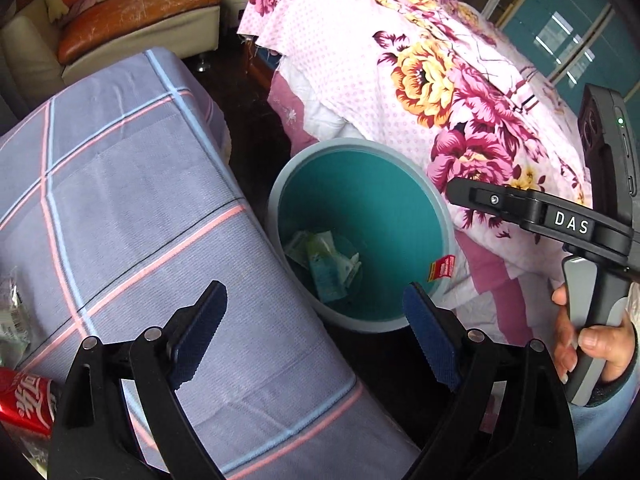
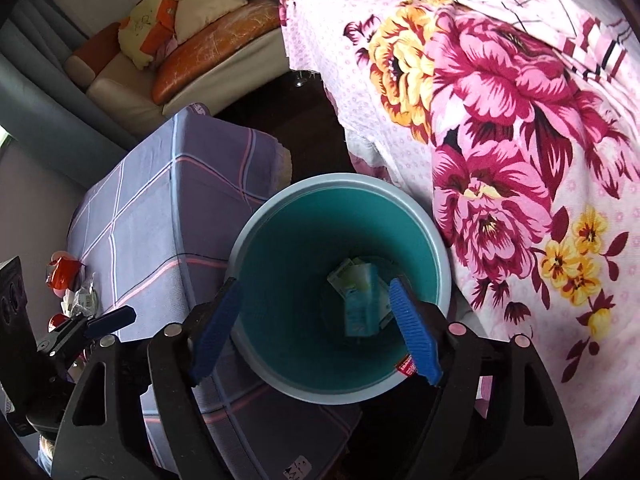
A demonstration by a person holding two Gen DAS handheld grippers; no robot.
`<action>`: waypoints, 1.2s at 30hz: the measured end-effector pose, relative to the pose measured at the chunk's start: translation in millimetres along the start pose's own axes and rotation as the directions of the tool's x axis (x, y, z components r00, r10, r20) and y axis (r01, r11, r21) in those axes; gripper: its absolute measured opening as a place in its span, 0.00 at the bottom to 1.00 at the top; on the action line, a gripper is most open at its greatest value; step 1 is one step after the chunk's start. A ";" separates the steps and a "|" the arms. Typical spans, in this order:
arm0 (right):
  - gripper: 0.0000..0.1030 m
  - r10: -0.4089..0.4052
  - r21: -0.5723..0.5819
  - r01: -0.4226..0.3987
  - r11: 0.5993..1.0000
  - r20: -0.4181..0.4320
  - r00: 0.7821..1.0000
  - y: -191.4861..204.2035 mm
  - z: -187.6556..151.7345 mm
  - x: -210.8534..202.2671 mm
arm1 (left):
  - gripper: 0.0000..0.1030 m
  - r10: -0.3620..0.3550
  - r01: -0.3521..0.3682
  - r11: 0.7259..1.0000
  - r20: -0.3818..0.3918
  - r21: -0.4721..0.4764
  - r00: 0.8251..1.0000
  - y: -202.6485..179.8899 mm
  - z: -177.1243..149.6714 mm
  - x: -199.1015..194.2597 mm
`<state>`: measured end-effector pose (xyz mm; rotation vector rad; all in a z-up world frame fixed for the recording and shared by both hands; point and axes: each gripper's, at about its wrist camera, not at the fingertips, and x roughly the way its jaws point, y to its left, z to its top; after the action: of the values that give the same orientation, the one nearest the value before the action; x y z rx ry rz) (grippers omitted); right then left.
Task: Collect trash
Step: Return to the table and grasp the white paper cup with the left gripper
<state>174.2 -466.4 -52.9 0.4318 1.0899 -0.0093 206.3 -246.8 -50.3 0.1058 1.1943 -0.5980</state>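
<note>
- The left tongs [image 1: 316, 312] stand wide open with nothing between the dark blue pads, held over the edge of the counter [image 1: 120, 184] and the near rim of the bin.
- The right tongs [image 2: 316, 328] are also open and empty, hanging right above the mouth of the bin, its blue pads [image 2: 414, 330] framing the trash inside.
- No earlier picture is given, so only this open state can be told.
- The teal trash bin [image 2: 280, 280] with its pale rim stands on the dark floor, between the counter and the bed [image 2: 500, 120].
- At the bottom of the bin lie crumpled wrappers [image 2: 360, 300], pale green and light blue, in a loose heap.
- A small red sticker [image 1: 442, 268] shows on the bin's inner wall near the rim.
- The counter is draped in a grey-purple cloth with pink and blue checks.
- On its far left edge a red drink can [image 1: 26, 404] lies beside a clear crinkled wrapper [image 1: 12, 320].
- In the right wrist view, more red and clear litter [image 2: 66, 280] sits on that same end of the counter.
- The person's right hand [image 1: 588, 344] grips the handle of the right tongs' tool at the edge of the left wrist view.
- The bed carries a pink floral cover.
- A sofa [image 2: 180, 60] with orange cushions stands in the background.
</note>
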 end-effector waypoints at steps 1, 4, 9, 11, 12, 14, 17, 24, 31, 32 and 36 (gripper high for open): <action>0.74 0.000 -0.007 0.000 1.000 -0.003 1.000 5.1 -1.7 -1.6 | 0.87 -0.004 0.004 1.000 0.004 -0.006 1.000 2.4 -3.5 -5.2; 0.74 0.009 -0.031 -0.009 0.999 -0.015 1.000 21.8 -7.8 -4.5 | 0.87 0.003 -0.003 1.000 0.021 -0.020 1.000 10.8 -15.2 -20.9; 0.75 0.023 -0.088 -0.027 0.996 -0.037 0.999 57.5 -21.9 -6.4 | 0.87 0.031 -0.028 0.998 0.045 -0.060 0.999 32.8 -40.3 -49.7; 0.75 0.029 -0.121 -0.034 0.992 -0.047 0.998 74.4 -28.3 -7.5 | 0.87 0.043 -0.039 0.996 0.054 -0.086 0.998 45.3 -52.3 -62.1; 0.75 0.031 -0.135 -0.038 0.990 -0.050 0.998 81.8 -31.1 -8.1 | 0.87 0.048 -0.042 0.995 0.059 -0.096 0.997 50.8 -56.9 -67.4; 0.75 0.035 -0.169 -0.045 0.985 -0.059 0.998 100.9 -36.8 -9.3 | 0.87 0.062 -0.054 0.991 0.068 -0.122 0.996 64.2 -68.8 -80.4; 0.75 0.039 -0.206 -0.053 0.977 -0.073 0.997 125.9 -43.8 -10.4 | 0.87 0.084 -0.070 0.984 0.082 -0.161 0.993 85.6 -85.1 -98.8; 0.75 0.035 -0.339 -0.074 0.938 -0.118 0.992 202.6 -59.3 -0.4 | 0.87 0.148 -0.108 0.953 0.125 -0.282 0.981 148.4 -121.0 -147.0; 0.75 0.038 -0.478 -0.117 0.870 -0.171 0.985 279.9 -78.8 23.1 | 0.87 0.225 -0.140 0.877 0.136 -0.459 0.965 227.4 -163.4 -183.4; 0.75 0.036 -0.499 -0.121 0.858 -0.177 0.984 290.3 -81.1 27.2 | 0.87 0.225 -0.135 0.868 0.136 -0.478 0.965 236.6 -168.7 -186.5; 0.75 0.019 -0.573 -0.134 0.809 -0.202 0.979 323.3 -90.1 41.4 | 0.87 0.220 -0.112 0.836 0.141 -0.537 0.965 267.1 -189.4 -195.9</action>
<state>186.7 -130.6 -15.1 -0.0887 1.1955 0.4418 131.9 125.2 -8.8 -0.3089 1.1024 -0.1052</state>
